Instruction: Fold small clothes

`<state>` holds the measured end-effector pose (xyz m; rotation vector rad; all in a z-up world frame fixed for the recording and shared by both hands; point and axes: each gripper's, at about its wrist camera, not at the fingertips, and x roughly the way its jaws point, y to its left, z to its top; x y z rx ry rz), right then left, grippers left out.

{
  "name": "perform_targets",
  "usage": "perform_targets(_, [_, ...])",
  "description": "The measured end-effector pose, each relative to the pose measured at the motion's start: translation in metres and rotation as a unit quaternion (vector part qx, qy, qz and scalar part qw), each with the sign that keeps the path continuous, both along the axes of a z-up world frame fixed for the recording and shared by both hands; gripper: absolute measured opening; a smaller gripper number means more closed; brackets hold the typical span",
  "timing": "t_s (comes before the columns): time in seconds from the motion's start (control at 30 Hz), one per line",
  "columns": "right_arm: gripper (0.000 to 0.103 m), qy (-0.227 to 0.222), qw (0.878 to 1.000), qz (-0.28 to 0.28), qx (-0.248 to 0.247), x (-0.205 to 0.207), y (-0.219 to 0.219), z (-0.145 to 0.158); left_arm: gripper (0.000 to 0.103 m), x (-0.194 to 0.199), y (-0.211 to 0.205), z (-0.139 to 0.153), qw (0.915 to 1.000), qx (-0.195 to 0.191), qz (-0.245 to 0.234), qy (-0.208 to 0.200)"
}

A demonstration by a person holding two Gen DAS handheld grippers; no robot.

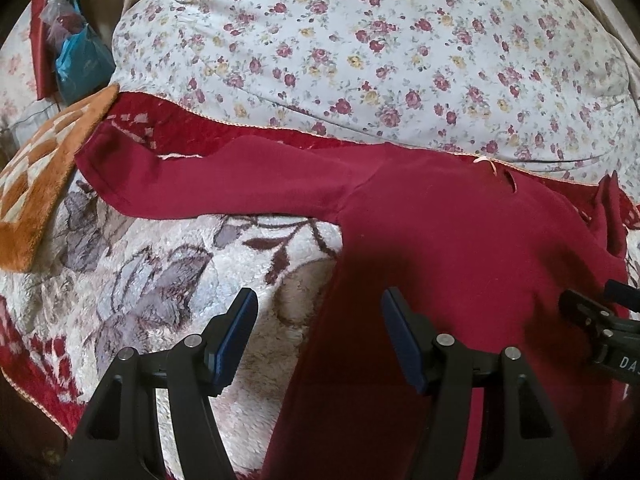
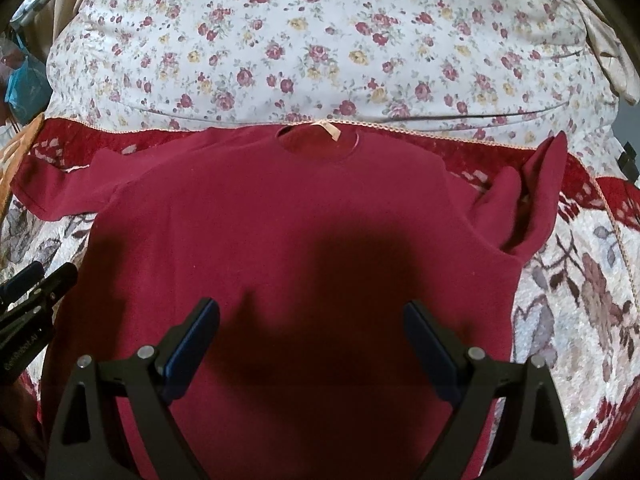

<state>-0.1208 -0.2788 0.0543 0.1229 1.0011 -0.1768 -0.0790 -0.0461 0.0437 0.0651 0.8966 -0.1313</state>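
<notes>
Lying flat, red shirt (image 2: 280, 216) under spread tools.

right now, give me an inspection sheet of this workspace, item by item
surface: plush floral blanket with red border, on a bed.
job's things: dark red shirt spread flat, neckline away from the cameras; one sleeve laid out straight, the other sleeve bunched and standing up.
clutter: orange checked mat at the blanket's edge; blue plastic bag beyond it.
grippers: left gripper open, over the shirt's side edge; right gripper open, over the shirt's body; neither holds anything.
cables: nothing seen.
surroundings: floral quilt bulging behind the shirt.
</notes>
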Motion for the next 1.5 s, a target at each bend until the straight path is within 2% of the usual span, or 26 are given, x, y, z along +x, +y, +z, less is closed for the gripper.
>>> perform_targets(0.47, [0.095, 0.005, 1.0, 0.006, -0.004, 0.005, 0.008, -0.003, 0.043, 0.004, 0.009, -0.001, 1.0, 0.001, 0.007, 0.001])
perform_targets(0.6, [0.095, 0.003, 1.0, 0.01, -0.004, 0.008, 0.01, -0.002, 0.043, 0.011, 0.023, 0.003, 0.9999, -0.008, 0.01, 0.004])
perform_targets(0.7, [0.095, 0.001, 1.0, 0.014, 0.0, 0.011, 0.012, -0.001, 0.043, 0.028, 0.054, 0.007, 0.9988, -0.028, 0.039, 0.009])
perform_targets(0.77, [0.095, 0.0, 1.0, 0.017, 0.005, 0.012, 0.012, -0.001, 0.043, 0.048, 0.084, 0.009, 0.9961, -0.032, 0.082, 0.01])
perform_targets(0.87, [0.095, 0.002, 1.0, 0.023, 0.013, 0.013, 0.015, -0.003, 0.043, 0.077, 0.122, 0.007, 0.9878, 0.004, 0.155, 0.004])
perform_targets(0.93, [0.095, 0.007, 0.999, 0.026, 0.019, 0.014, 0.016, -0.006, 0.041, 0.102, 0.147, 0.003, 0.9789, 0.039, 0.201, 0.006])
perform_targets(1.1, [0.095, 0.019, 0.999, 0.033, 0.022, 0.017, 0.016, -0.013, 0.038, 0.147, 0.191, 0.002, 0.9569, 0.09, 0.276, -0.015])
perform_targets(1.2, [0.095, 0.026, 0.999, 0.034, 0.031, 0.019, 0.012, -0.016, 0.038, 0.17, 0.207, 0.002, 0.9458, 0.114, 0.303, -0.024])
perform_targets(1.3, [0.095, 0.028, 0.999, 0.031, 0.035, 0.021, 0.008, -0.02, 0.038, 0.193, 0.214, -0.008, 0.9463, 0.115, 0.302, -0.009])
perform_targets(1.37, [0.095, 0.028, 0.998, 0.032, 0.038, 0.023, 0.007, -0.022, 0.037, 0.203, 0.215, -0.014, 0.9446, 0.129, 0.302, -0.004])
perform_targets(1.43, [0.095, 0.026, 0.998, 0.034, 0.04, 0.025, 0.005, -0.023, 0.029, 0.206, 0.211, -0.014, 0.946, 0.141, 0.291, -0.019])
perform_targets(1.5, [0.094, 0.019, 0.998, 0.034, 0.044, 0.024, 0.004, -0.022, 0.01, 0.21, 0.209, -0.012, 0.9509, 0.138, 0.276, -0.024])
